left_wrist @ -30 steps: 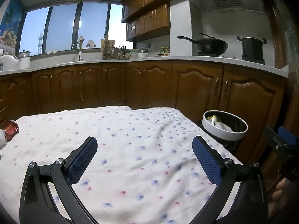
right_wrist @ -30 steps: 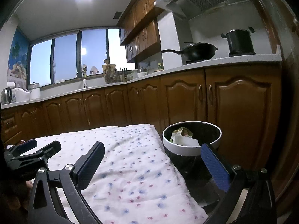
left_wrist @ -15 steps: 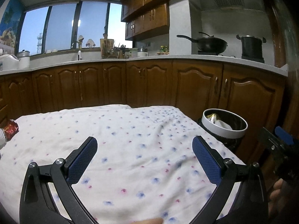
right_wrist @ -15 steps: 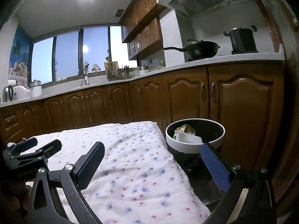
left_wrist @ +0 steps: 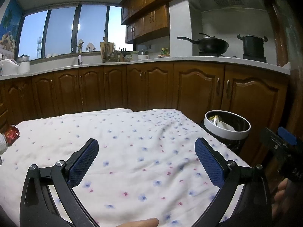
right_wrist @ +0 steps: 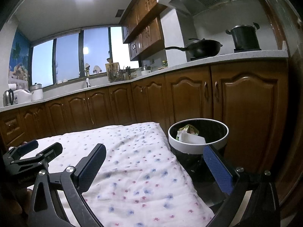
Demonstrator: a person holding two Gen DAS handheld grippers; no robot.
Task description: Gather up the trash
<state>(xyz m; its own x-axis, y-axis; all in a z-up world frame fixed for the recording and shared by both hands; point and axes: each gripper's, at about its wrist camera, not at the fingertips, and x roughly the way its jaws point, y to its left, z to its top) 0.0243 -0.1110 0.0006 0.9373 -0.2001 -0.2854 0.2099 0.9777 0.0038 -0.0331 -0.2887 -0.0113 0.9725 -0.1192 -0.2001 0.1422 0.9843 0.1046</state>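
Hovering wide and empty, both the left hand-held gripper (left_wrist: 146, 159) and right hand-held gripper (right_wrist: 154, 165) could pinch the light, crinkly red foil wrapper (left_wrist: 11, 134) by its bunched edge.

Trash bin (right_wrist: 197, 145): round, white rim, dark liner, standing upright on the floor just beside the desk's right edge; open top. Contents: crumpled green-yellow wrapper (right_wrist: 188, 129) and a white paper piece (right_wrist: 191, 138), leaning inside.

Red shiny wrapper (left_wrist: 11, 135): crumpled, possibly foil, lying at the far left edge of the floral-covered desk (left_wrist: 132, 141).
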